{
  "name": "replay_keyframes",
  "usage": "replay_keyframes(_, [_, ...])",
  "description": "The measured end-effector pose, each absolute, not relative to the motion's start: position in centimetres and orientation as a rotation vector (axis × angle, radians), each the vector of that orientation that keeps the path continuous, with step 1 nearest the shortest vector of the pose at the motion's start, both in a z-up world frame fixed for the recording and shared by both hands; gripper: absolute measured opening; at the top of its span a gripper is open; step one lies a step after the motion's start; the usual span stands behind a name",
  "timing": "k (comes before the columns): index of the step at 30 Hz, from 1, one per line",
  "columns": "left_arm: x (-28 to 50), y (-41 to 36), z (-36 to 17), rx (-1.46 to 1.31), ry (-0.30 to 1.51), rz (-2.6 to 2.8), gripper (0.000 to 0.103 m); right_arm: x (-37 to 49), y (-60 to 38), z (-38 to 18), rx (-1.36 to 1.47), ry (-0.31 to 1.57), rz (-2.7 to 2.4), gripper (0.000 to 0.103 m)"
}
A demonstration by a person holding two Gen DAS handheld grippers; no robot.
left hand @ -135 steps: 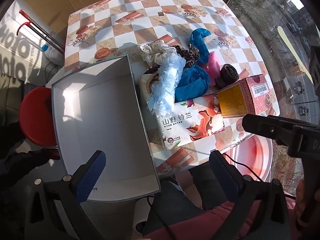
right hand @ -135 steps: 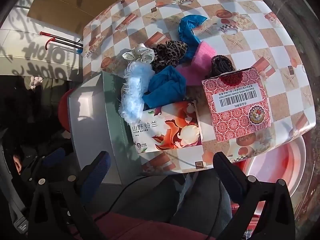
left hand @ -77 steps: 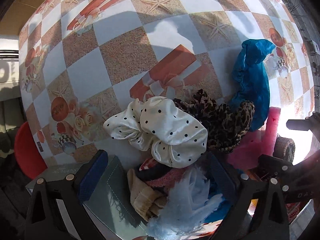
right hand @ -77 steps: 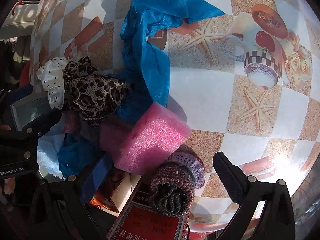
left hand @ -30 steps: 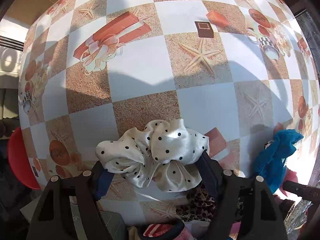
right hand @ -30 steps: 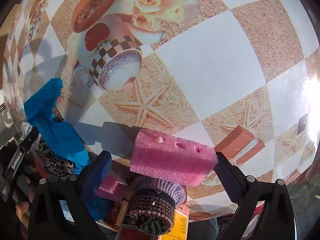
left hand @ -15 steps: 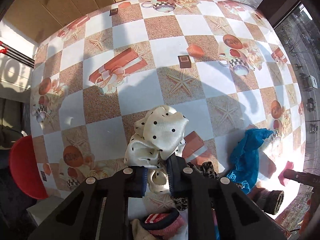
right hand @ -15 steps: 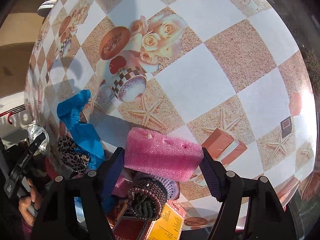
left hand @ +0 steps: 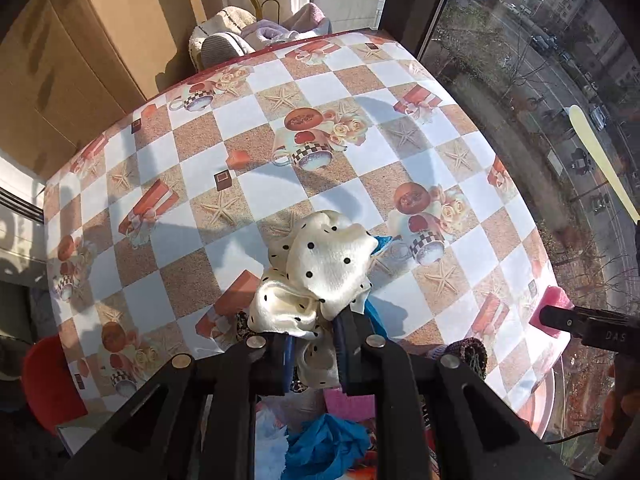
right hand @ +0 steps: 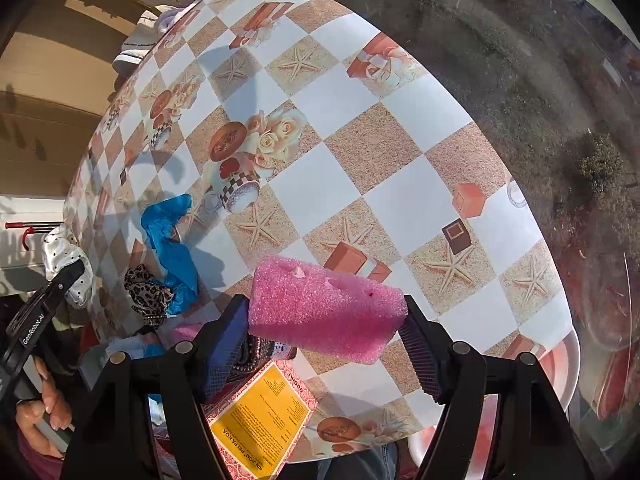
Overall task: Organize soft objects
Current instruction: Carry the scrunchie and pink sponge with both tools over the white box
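Table with checkered starfish cloth, beside a street-side window. Left gripper clamped tight on the polka-dot scrunchie, above the pile. Right gripper pinches the pink foam block endwise, off the table.

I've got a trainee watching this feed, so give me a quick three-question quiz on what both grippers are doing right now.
1. True or false: the left gripper is shut on the cream polka-dot satin scrunchie.
2. What does the right gripper clamp? A) blue cloth B) pink foam block C) leopard scrunchie
3. Fill in: the crumpled blue cloth lies on the checkered ____.

Key: 1 true; 2 B, the pink foam block; 3 tablecloth.
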State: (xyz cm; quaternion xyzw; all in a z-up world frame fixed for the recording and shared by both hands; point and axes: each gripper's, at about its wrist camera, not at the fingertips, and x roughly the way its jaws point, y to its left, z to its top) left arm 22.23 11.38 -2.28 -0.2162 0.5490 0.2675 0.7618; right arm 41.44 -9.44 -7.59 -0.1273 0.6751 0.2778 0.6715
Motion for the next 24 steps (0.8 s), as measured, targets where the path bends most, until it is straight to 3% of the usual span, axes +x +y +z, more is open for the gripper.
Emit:
replay_keyframes(12, [25.1, -3.5, 4.0, -0.274, 1.075, 0.250, 0.018, 36.4, -17.8, -3.7, -0.256, 1.408, 0.564, 0.075])
replay_keyframes(24, [19.0, -14.7, 6.1, -0.151, 1.069, -0.078, 0.018, 30.0, -23.6, -3.2, -0.271, 1.400, 0.506, 0.075])
